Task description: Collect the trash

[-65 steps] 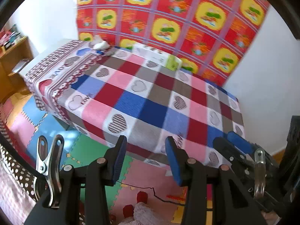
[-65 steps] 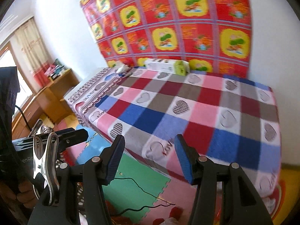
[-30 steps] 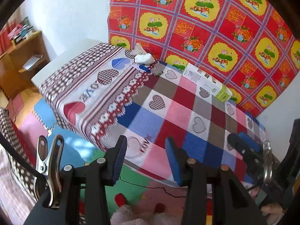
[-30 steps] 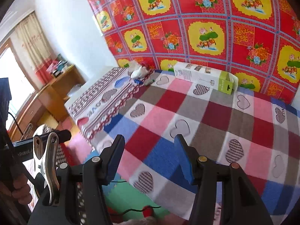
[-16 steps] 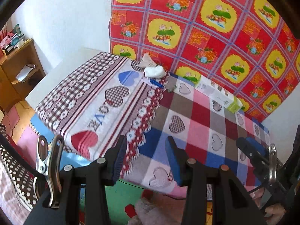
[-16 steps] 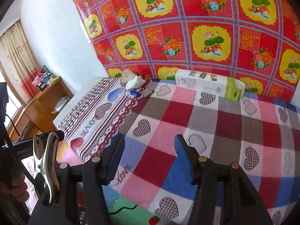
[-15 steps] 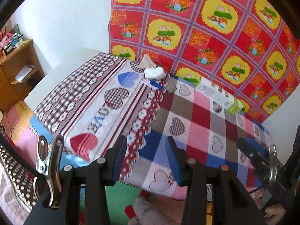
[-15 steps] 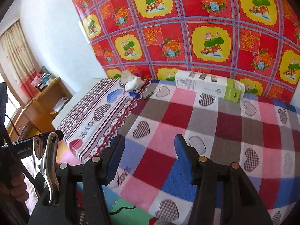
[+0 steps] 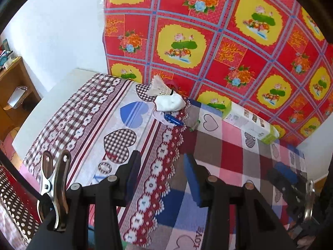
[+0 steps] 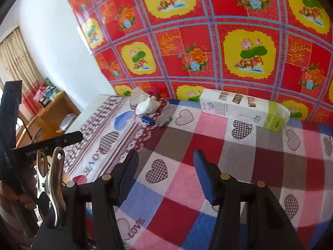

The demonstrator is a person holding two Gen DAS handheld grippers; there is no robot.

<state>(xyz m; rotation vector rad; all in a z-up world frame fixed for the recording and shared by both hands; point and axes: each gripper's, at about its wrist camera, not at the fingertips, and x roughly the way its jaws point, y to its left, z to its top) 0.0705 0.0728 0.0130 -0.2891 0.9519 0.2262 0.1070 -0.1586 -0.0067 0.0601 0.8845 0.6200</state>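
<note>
1. Trash: a crumpled white wad (image 9: 169, 102) with a shuttlecock (image 9: 158, 87) on the bed (image 9: 116, 125), by the wall.
2. Looks light and soft; pinch its bulging middle.
3. Left claw (image 9: 161, 179) and right claw (image 10: 166, 177) gape, holding nothing.

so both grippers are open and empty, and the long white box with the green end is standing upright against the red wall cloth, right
Not quite: the long white box is not upright; it lies flat on its side on the checked bed cover, along the red wall cloth, as the right wrist view shows. The left gripper and right gripper are indeed open and empty.
</note>
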